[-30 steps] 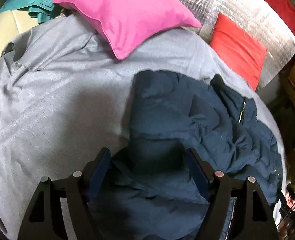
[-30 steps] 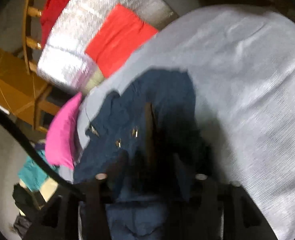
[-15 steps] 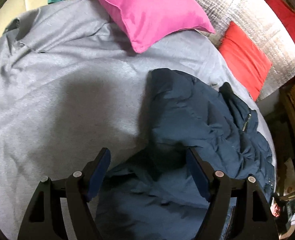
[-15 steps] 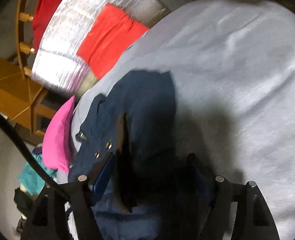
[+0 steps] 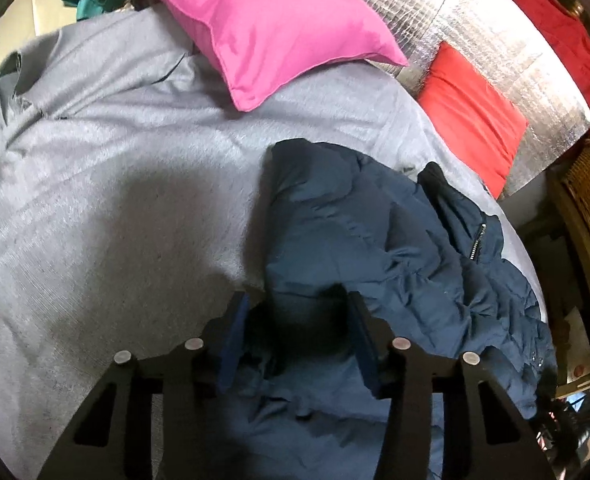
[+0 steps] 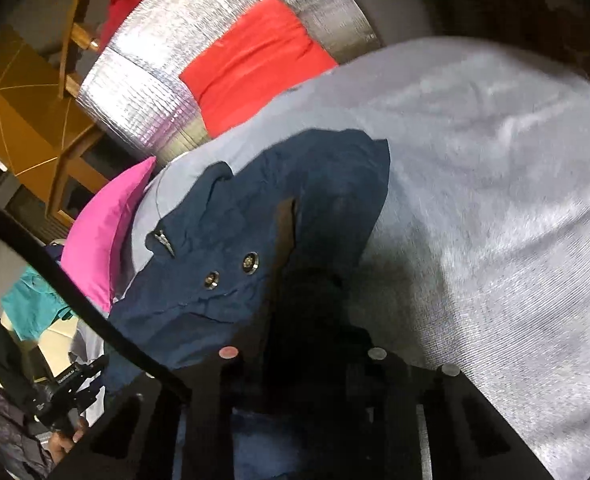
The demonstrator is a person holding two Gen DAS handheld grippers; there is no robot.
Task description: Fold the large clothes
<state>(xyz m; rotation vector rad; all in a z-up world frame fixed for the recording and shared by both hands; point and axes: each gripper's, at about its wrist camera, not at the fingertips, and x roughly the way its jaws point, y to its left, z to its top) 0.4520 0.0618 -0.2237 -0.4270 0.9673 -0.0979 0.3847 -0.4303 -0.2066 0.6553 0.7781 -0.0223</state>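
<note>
You are at the gathering step: the dark blue padded jacket [image 5: 375, 248] lies crumpled on the grey bed [image 5: 115, 200], toward the bed's right edge as the left wrist view shows it, below the pink pillow [image 5: 263, 24] at the head end and close to the red cushion [image 5: 475, 108] that leans on the silver panel [image 5: 475, 32] just off that edge. Your left hand-held gripper [image 5: 297, 336] has a hump of the jacket's near part between its blue pads [image 5: 231, 344], and the jaws are closing on it; whether they already press the cloth you cannot tell from this view. Your right hand-held gripper [image 6: 301, 364] is closing too, low over the near part of the jacket in the right wrist view, next to the flap with two metal snaps [image 6: 231, 270]; it is too dark there to tell whether cloth is pinched. Nothing looks folded yet, since the sleeve and body lie bunched with the zip pull [image 5: 477, 240] twisted toward the bed's right edge. Judging by that, your next move calls for both grips to be firm first, then a lift and a spread toward the open middle of the bed so the jacket lies flat. Puffy, slick fabric is likely to slip, so take a thick fold rather than a thin skin of it.
</note>
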